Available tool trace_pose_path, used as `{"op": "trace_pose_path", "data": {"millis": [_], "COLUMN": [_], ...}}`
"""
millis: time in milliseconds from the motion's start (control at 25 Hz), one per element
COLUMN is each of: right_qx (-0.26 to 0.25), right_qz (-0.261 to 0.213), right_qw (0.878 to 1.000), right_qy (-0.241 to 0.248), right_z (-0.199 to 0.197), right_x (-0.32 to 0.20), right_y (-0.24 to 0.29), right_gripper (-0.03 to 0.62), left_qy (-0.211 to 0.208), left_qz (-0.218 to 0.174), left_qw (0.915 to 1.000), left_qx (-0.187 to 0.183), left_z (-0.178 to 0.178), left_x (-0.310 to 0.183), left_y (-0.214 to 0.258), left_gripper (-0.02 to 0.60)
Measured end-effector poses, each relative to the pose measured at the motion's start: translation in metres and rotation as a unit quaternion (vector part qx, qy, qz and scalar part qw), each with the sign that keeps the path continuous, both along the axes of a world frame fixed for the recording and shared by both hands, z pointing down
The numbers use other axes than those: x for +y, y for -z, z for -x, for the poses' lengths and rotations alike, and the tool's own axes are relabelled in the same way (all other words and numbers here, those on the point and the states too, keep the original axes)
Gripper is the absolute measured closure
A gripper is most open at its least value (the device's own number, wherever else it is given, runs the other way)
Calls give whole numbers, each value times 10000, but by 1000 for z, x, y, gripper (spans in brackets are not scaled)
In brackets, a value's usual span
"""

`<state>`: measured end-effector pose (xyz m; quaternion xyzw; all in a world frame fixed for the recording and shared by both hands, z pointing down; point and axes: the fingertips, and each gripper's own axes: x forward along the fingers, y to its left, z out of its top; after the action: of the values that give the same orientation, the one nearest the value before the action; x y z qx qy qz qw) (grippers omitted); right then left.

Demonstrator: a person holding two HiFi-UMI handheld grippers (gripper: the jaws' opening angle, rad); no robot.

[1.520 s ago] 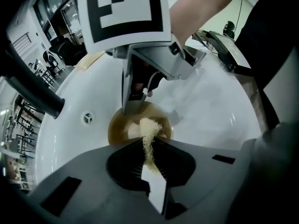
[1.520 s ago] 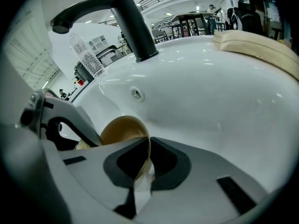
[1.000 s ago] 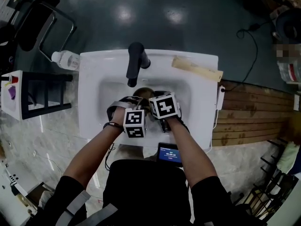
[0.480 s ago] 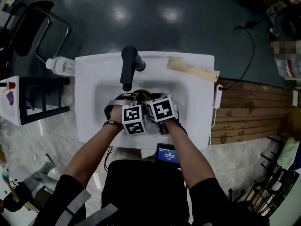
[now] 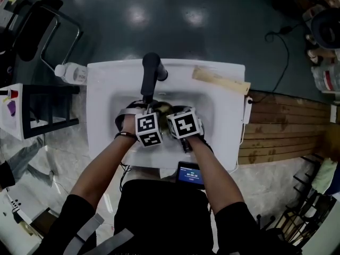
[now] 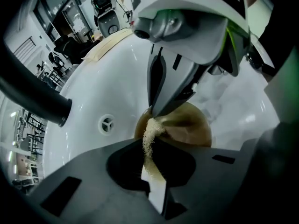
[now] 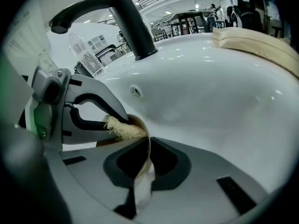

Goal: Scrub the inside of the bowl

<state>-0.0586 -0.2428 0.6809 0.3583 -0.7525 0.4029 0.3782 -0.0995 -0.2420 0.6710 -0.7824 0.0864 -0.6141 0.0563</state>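
Bowl (image 6: pixel 184 130) is the brown one sitting down in the basin of the white sink (image 5: pixel 101 116), right under the black faucet (image 5: pixel 150 73) and close to the little round hole (image 6: pixel 107 124) in the basin wall. It's tipped up on its side a bit, with the opening facing the left gripper.

The right gripper (image 7: pixel 140 183) has its jaws pinched narrow on the bowl's thin rim, and the rim runs straight down between them. The left gripper (image 6: pixel 153 174) is clamped on a tan, stringy scrubber (image 6: pixel 149 136). The frayed end of that scrubber sits against the bowl just at the rim, on the inner side, touching the spot where the right gripper's tips come down. So both grippers are packed tight together inside the basin, cubes almost side by side.

Can't tell if there's any water in the bowl or the sink.

On the sink's back right corner lies a pale wooden board (image 5: pixel 220 81). A clear plastic bottle (image 5: pixel 71 72) lies on its side just off the sink's left back corner, contents not readable.
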Motion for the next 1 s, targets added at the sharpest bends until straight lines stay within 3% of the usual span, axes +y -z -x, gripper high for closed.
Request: {"op": "trace_pose_path", "data": {"millis": [200, 560, 1000], "right_qx": [-14, 8, 26], "right_qz": [5, 53, 42], "right_qw": [10000, 10000, 9999], "right_qy": [5, -58, -156], "right_z": [3, 1, 0], "right_x": [0, 0, 0], "right_y": [2, 0, 1], "right_gripper": [571, 571, 571], "left_qy": [-143, -233, -427], "left_qz": [-59, 251, 609], "left_qw": [9998, 9994, 9970], "left_qx": [-148, -62, 231], "left_z": [14, 25, -2], "left_x": [6, 31, 61], "left_y": [3, 12, 10], "left_gripper": [554, 554, 554]}}
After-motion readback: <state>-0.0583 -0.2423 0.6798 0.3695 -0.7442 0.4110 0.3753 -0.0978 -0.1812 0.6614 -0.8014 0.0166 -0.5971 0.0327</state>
